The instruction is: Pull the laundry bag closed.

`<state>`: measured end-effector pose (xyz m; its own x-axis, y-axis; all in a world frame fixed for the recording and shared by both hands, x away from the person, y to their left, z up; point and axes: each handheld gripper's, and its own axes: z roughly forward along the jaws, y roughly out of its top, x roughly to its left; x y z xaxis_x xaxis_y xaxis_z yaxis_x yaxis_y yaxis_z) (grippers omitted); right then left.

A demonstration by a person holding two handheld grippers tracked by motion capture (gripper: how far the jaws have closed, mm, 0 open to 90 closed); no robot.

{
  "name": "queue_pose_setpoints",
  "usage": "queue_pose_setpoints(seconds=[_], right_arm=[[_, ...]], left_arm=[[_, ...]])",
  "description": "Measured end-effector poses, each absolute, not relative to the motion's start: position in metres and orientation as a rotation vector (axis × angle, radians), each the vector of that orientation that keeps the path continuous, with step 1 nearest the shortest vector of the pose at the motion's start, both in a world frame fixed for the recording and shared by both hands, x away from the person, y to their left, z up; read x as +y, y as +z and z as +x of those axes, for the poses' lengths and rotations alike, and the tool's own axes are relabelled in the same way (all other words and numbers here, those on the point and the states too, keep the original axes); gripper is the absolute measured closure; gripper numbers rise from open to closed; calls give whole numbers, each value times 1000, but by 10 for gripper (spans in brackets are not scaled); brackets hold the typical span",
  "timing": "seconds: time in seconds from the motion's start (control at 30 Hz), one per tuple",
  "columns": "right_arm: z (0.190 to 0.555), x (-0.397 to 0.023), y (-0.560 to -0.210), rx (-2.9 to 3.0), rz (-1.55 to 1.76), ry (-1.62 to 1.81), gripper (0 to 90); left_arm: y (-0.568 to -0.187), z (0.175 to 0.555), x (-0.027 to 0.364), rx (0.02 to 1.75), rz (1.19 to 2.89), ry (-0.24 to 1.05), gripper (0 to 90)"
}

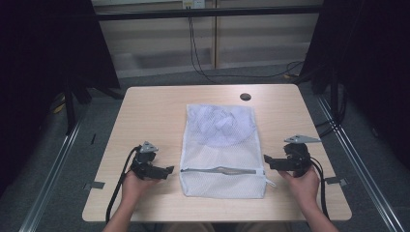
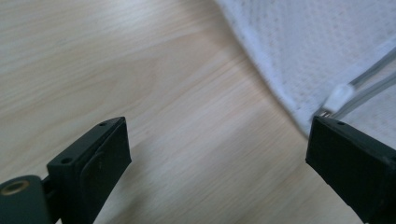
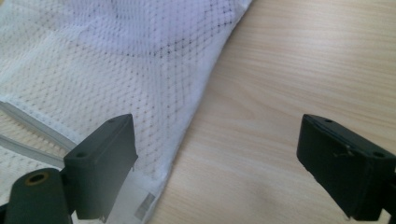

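1. Left gripper (image 1: 167, 170) sits at the lower left of the high view, held in a hand (image 1: 135, 186) just beside the left edge of a white mesh laundry bag (image 1: 222, 150); its jaws stand wide apart and hold nothing.
2. Right gripper (image 1: 267, 159) sits at the lower right of the high view, in the other hand (image 1: 304, 186), near the bag's right edge; its jaws are also spread apart and empty.
3. The bag lies flat at the middle of the light wooden table (image 1: 154, 116), with a bundle of pale cloth (image 1: 217, 126) in its upper half and a grey zipper (image 1: 222, 170) running across its lower part.
4. The left gripper view adds close detail: the bag's hemmed edge crosses the upper right of the frame, and the zipper's white end tab (image 2: 340, 95) lies just above the right-hand jaw.
5. The right gripper view shows the net weave, with the bag's side edge running down to the bottom left of the frame, where a small sewn label (image 3: 145, 207) lies beside the left-hand jaw.
6. A dark round hole (image 1: 245, 96) marks the table near the upper right of its top, seen from the high view.
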<state>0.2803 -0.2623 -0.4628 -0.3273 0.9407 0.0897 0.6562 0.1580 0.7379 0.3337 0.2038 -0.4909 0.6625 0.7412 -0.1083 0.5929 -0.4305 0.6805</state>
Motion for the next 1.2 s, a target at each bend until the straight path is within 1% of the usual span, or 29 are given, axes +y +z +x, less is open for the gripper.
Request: queue_pose_setpoints(seconds=[0.07, 0.1, 0.17, 0.23, 0.37, 0.43, 0.9, 1.0, 1.2], right_arm=[[280, -261, -462, 2054, 1522, 997, 116], [280, -259, -461, 2058, 1529, 999, 116], [281, -253, -460, 2073, 1526, 1015, 117], [282, -251, -460, 2076, 1519, 1009, 117], [282, -241, -457, 2103, 1502, 982, 120], [283, -232, -458, 2141, 1475, 951, 121], [291, -198, -460, 2224, 1505, 994, 136], [292, -189, -461, 2246, 1508, 999, 157], [295, -170, -462, 2274, 1498, 990, 157]], left_arm=[[-488, 334, 203, 1020, 2155, 275, 66], [-488, 334, 204, 1024, 2144, 251, 70], [-487, 334, 205, 1029, 2131, 243, 73], [-485, 333, 206, 1027, 2118, 261, 74], [-481, 334, 211, 1036, 2087, 242, 75], [-480, 334, 212, 1031, 2095, 258, 75], [-473, 331, 215, 1016, 2095, 247, 81], [-472, 331, 216, 1010, 2097, 236, 87], [-470, 330, 217, 1005, 2095, 221, 97]])
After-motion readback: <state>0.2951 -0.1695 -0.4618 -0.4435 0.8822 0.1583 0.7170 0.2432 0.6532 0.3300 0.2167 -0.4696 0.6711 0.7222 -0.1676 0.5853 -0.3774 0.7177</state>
